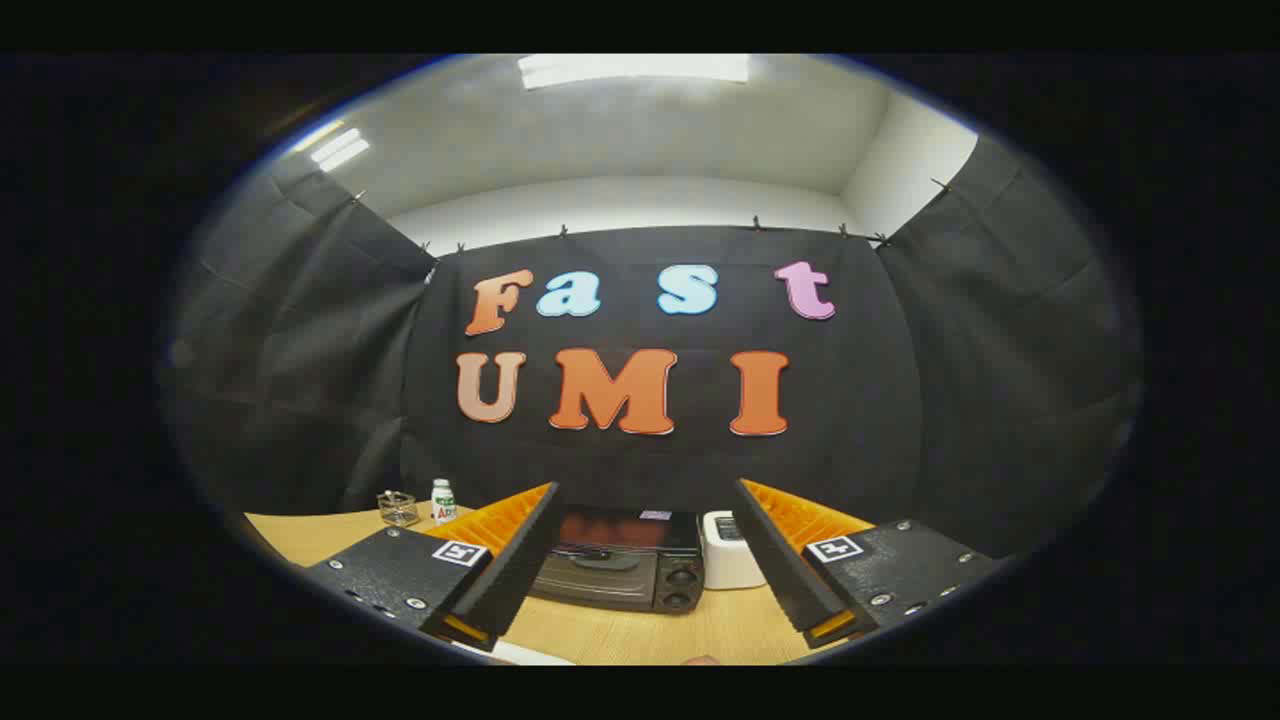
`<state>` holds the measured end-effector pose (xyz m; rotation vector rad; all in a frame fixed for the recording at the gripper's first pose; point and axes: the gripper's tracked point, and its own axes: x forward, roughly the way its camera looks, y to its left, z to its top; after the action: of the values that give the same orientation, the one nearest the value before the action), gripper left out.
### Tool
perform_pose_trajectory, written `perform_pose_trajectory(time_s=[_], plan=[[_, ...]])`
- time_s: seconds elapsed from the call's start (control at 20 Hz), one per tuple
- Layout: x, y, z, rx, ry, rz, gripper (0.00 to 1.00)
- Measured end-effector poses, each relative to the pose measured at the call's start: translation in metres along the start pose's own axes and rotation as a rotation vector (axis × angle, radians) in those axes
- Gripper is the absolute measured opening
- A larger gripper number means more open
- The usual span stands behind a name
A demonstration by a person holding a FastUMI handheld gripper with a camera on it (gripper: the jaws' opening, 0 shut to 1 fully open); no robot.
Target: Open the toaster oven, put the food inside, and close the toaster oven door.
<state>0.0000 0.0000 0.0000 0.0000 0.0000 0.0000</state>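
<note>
A dark toaster oven (620, 562) stands on the wooden table (640, 630), seen between my two fingers and well beyond them. Its door is closed, with a handle across the front and two knobs (681, 588) at its right side. My gripper (645, 490) is open wide, with nothing between the fingers (510, 545). It is held above the table, some way back from the oven. A pale edge of something flat (520, 652) lies on the table near the left finger's base, too cut off to tell what it is.
A white appliance (728, 550) stands right beside the oven on its right. To the left at the back of the table are a small clear glass dish (398, 508) and a white bottle (443, 501). Black cloth walls close the booth behind and on both sides.
</note>
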Motion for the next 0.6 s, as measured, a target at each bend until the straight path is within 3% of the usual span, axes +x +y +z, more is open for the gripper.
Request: perform_pose_trajectory(time_s=[0.6], plan=[[0.0012,-0.0008,-0.0071,0.029,0.026,-0.014,1.00]])
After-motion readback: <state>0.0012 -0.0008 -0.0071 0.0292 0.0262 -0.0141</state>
